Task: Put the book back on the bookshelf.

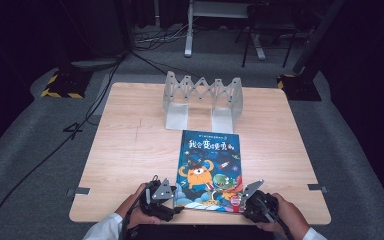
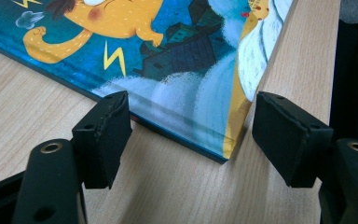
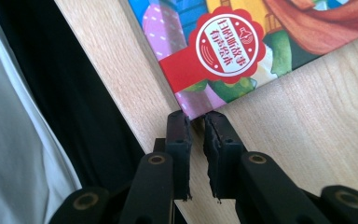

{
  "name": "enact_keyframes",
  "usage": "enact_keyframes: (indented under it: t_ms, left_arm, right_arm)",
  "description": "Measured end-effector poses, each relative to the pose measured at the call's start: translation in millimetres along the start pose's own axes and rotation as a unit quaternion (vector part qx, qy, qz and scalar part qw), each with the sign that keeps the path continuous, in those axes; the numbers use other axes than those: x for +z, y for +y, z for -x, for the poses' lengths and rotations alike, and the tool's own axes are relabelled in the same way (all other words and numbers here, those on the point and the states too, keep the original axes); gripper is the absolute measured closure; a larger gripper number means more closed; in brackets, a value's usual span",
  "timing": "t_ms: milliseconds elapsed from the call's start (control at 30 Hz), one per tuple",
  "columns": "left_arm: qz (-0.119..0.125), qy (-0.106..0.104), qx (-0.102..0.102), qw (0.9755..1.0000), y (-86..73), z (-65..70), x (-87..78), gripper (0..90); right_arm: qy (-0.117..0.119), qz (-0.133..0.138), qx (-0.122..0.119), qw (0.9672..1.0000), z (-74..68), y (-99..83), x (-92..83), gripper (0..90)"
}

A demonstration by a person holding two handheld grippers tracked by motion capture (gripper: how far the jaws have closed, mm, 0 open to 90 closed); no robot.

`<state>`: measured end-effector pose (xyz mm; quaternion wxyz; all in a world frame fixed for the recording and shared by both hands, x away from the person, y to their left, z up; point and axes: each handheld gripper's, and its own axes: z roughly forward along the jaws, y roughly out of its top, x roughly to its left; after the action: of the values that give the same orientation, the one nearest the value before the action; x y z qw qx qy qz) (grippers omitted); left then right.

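A picture book [image 1: 210, 160] with a blue cartoon cover lies flat on the wooden table [image 1: 130, 150], close to its front edge. My left gripper [image 1: 176, 204] is at the book's near left corner. In the left gripper view its jaws stand wide open [image 2: 193, 135] on either side of that corner of the book [image 2: 177, 60], pads clear of it. My right gripper [image 1: 240, 205] is at the near right corner. In the right gripper view its jaws are nearly together [image 3: 196, 119], with the tip of the book [image 3: 242, 51] pinched between the pad ends.
A clear folding book rack [image 1: 202, 95] stands upright at the back of the table. The table's front edge runs just behind both grippers. A white sleeve [image 3: 18, 140] hangs close to the right gripper. Cables [image 1: 85, 120] trail over the grey floor at the left.
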<state>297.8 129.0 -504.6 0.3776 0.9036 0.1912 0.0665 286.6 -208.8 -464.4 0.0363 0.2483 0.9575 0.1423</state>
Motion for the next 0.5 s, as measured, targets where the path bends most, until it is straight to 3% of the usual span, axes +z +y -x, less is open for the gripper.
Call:
enact_keyframes:
  t_ms: [67,100,167,333,400,433,500]
  left_arm:
    - [0.0,0.0,0.0,1.0,0.0,0.0,0.0,28.5]
    - [0.0,0.0,0.0,1.0,0.0,0.0,0.0,28.5]
    - [0.0,0.0,0.0,1.0,0.0,-0.1,0.0,28.5]
    - [0.0,0.0,0.001,1.0,0.1,-0.2,-0.1,28.5]
    - [-0.001,0.0,0.001,1.0,0.1,-0.1,-0.2,28.5]
    - [-0.001,0.0,0.001,1.0,0.1,-0.1,-0.2,28.5]
    - [-0.001,0.0,0.001,1.0,0.1,-0.1,-0.2,28.5]
  right_arm:
    - [0.001,0.009,-0.001,1.0,0.2,-2.2,0.0,80.6]
    - [0.018,0.03,0.009,0.9993,4.1,-7.1,0.1,79.9]
    - [0.03,0.047,0.012,0.9984,6.6,-10.7,0.5,78.8]
    - [0.06,0.091,0.017,0.994,12.2,-16.3,0.8,64.9]
    - [0.075,0.118,0.026,0.9898,15.2,-17.5,-3.0,59.0]
    - [0.075,0.118,0.026,0.9898,15.2,-17.5,-3.0,59.0]
    - [0.089,0.145,0.031,0.9849,19.2,-17.6,-7.4,54.6]
